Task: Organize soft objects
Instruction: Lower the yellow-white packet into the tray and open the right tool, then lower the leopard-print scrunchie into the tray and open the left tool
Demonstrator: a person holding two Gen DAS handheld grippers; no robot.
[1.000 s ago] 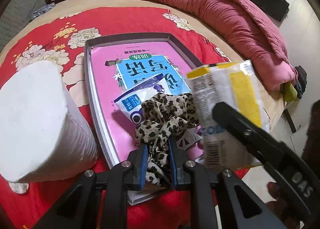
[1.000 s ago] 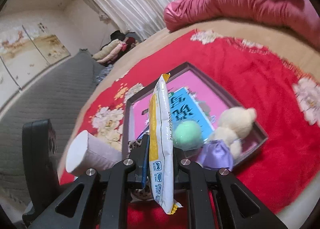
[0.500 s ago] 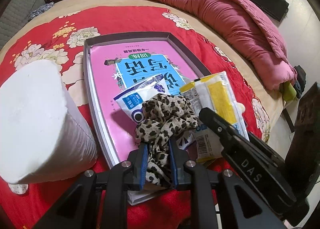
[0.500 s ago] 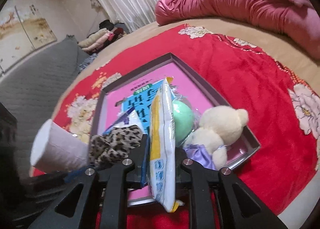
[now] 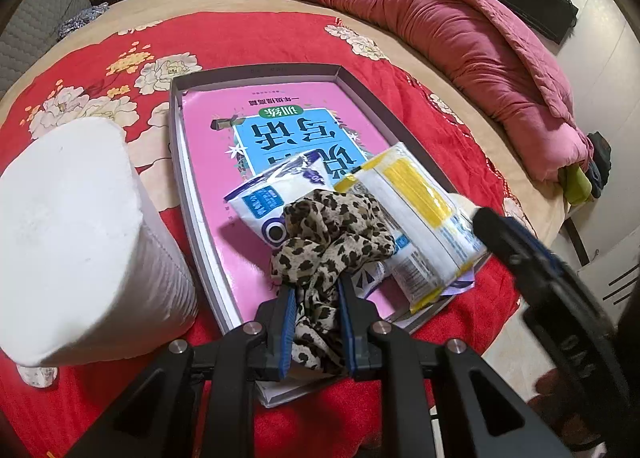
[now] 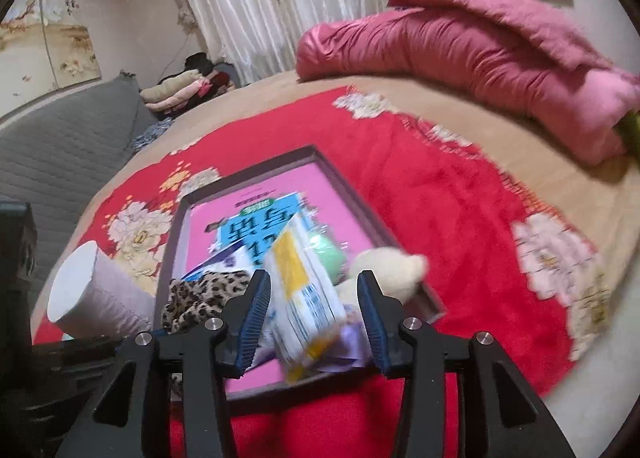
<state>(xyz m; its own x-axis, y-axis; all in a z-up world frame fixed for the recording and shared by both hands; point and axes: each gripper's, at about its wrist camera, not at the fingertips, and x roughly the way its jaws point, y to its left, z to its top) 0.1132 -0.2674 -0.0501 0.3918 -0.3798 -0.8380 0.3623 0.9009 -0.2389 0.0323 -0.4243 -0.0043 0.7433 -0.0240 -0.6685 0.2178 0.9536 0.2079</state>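
- Since the earlier frame, right gripper (image 6: 314,310) jaws have just been opening; yellow-and-white packet (image 6: 304,294) sits loose between them, tipped onto items in the grey tray (image 5: 360,88).
- Left gripper (image 5: 316,324) pinches the leopard-print cloth (image 5: 328,238) above the tray's near end.
- Risk: packet lies over the tray's near corner; withdrawing could drag it out.
- Risk: dropped cloth may slide off the blue-and-white packet (image 5: 260,206).
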